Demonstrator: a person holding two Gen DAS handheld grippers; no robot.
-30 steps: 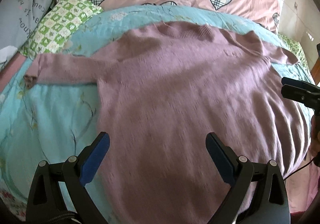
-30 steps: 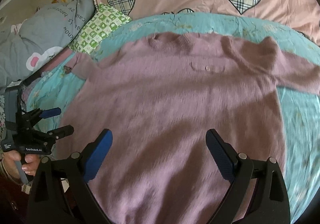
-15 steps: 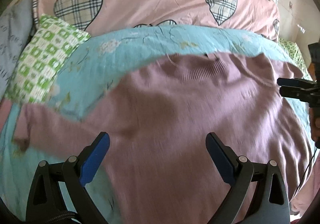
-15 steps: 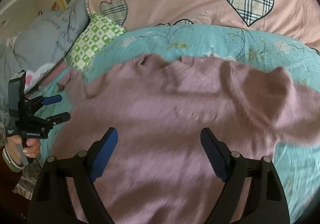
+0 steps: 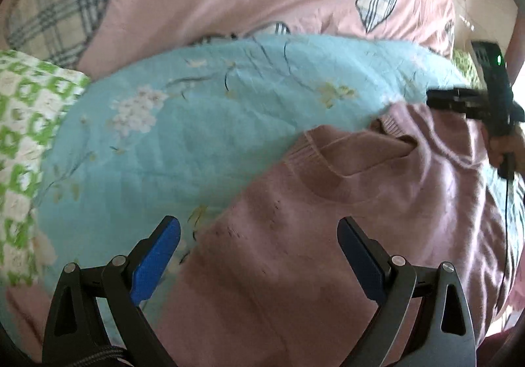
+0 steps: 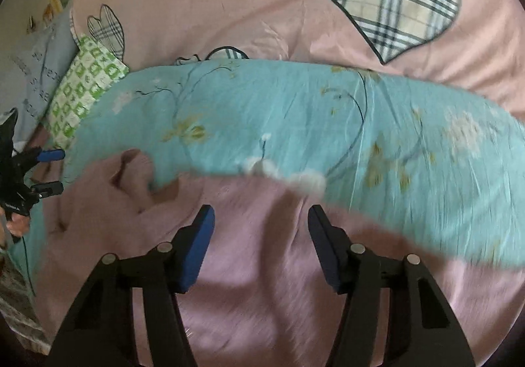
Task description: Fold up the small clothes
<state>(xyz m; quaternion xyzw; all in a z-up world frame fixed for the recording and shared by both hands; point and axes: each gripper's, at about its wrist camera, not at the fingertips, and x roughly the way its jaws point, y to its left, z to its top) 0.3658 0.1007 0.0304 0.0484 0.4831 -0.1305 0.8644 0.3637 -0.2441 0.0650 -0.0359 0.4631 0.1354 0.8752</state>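
Observation:
A mauve knit sweater (image 5: 295,252) lies flat on a turquoise floral quilt (image 5: 197,124); its ribbed neckline (image 5: 315,153) shows in the left wrist view. My left gripper (image 5: 259,255) is open and empty, low over the sweater's left shoulder. My right gripper (image 6: 261,245) is open, its jaws narrower, low over the sweater (image 6: 262,301) near its right shoulder. The right gripper also shows at the far right of the left wrist view (image 5: 459,101), and the left gripper at the far left of the right wrist view (image 6: 49,170).
A pink duvet with plaid hearts (image 6: 393,12) lies behind the quilt. A green-and-white checked pillow (image 5: 23,137) sits at the left, with a grey pillow (image 6: 36,71) beyond it. The quilt (image 6: 328,124) extends past the sweater's collar.
Both grippers have moved forward from the sweater's body up to its shoulders and collar. The right gripper's jaws have narrowed. The sweater now lies low in both views.

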